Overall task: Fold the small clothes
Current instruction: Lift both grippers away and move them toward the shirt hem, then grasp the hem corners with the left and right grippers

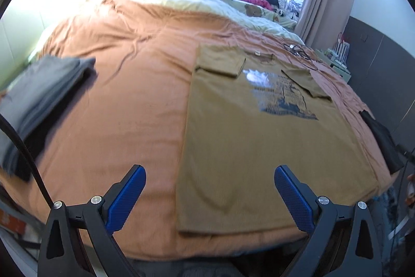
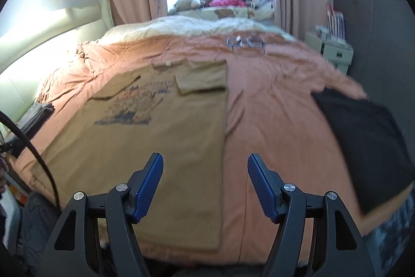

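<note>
A tan T-shirt (image 1: 249,136) with a blue print lies flat on the orange bedcover (image 1: 124,105), both sleeves folded inward. In the left wrist view my left gripper (image 1: 210,173) hovers open over the shirt's near left hem corner, nothing between its blue pads. The right wrist view shows the same T-shirt (image 2: 160,136) to the left. My right gripper (image 2: 205,160) stands open above the shirt's near right edge, with nothing held.
A folded grey garment (image 1: 39,100) lies at the bed's left side. A black folded cloth (image 2: 363,147) lies at the right side. Black cables (image 2: 246,43) rest on the bedcover (image 2: 272,121) further back. Soft toys and bedding are piled by the window. A shelf unit (image 2: 334,51) stands right.
</note>
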A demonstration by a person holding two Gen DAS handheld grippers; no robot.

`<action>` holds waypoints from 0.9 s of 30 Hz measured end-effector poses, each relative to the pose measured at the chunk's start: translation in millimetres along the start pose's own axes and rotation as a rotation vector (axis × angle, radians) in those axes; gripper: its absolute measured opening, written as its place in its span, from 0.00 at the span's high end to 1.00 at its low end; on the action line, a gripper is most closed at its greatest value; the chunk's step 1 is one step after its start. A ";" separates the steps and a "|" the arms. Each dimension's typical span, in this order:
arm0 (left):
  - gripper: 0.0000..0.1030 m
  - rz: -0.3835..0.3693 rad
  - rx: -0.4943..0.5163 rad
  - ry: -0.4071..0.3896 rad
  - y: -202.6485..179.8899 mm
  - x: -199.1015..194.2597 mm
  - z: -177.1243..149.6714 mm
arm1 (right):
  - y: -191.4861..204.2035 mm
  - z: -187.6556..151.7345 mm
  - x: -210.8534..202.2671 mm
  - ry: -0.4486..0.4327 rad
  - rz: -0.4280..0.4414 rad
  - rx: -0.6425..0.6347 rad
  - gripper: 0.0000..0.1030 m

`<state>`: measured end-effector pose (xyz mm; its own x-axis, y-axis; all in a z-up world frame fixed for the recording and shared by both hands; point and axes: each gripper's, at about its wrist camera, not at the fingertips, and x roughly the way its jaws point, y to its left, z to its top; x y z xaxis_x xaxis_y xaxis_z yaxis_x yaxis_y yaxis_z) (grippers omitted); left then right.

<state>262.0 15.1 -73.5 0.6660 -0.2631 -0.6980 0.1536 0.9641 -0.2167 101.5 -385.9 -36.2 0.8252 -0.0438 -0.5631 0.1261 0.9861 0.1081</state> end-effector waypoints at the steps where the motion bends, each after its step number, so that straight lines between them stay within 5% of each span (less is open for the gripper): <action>1: 0.04 -0.007 -0.004 0.009 2.9 0.9 -3.3 | -3.5 -3.0 1.0 0.029 0.000 0.019 0.35; 2: 0.04 -0.014 -0.007 0.023 5.5 2.7 -6.7 | -5.3 -2.8 3.4 0.061 -0.002 0.030 0.31; 4: 0.11 -0.017 0.003 0.050 7.0 5.8 -12.6 | -8.8 -9.8 1.5 0.088 -0.013 0.036 0.08; 6: 0.15 -0.006 0.018 0.081 9.0 9.7 -18.5 | -11.6 -17.3 1.6 0.105 -0.014 0.057 0.00; 17: 0.60 -0.012 -0.061 0.247 32.2 51.9 -37.7 | -28.4 -17.8 13.5 0.171 0.028 0.138 0.00; 20: 0.66 0.021 -0.081 0.263 36.8 59.1 -38.6 | -33.7 -22.3 23.1 0.193 0.047 0.169 0.09; 22: 0.67 0.016 -0.094 0.270 39.0 60.3 -38.0 | -38.7 -22.7 30.7 0.223 0.057 0.201 0.26; 27: 0.68 0.044 -0.092 0.308 38.9 61.5 -39.6 | -47.3 -20.9 52.1 0.259 0.103 0.260 0.37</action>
<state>280.1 35.0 -151.9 0.4165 -0.2338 -0.8786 0.0537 0.9710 -0.2330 127.0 -431.6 -87.8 0.6783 0.1282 -0.7236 0.2125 0.9084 0.3601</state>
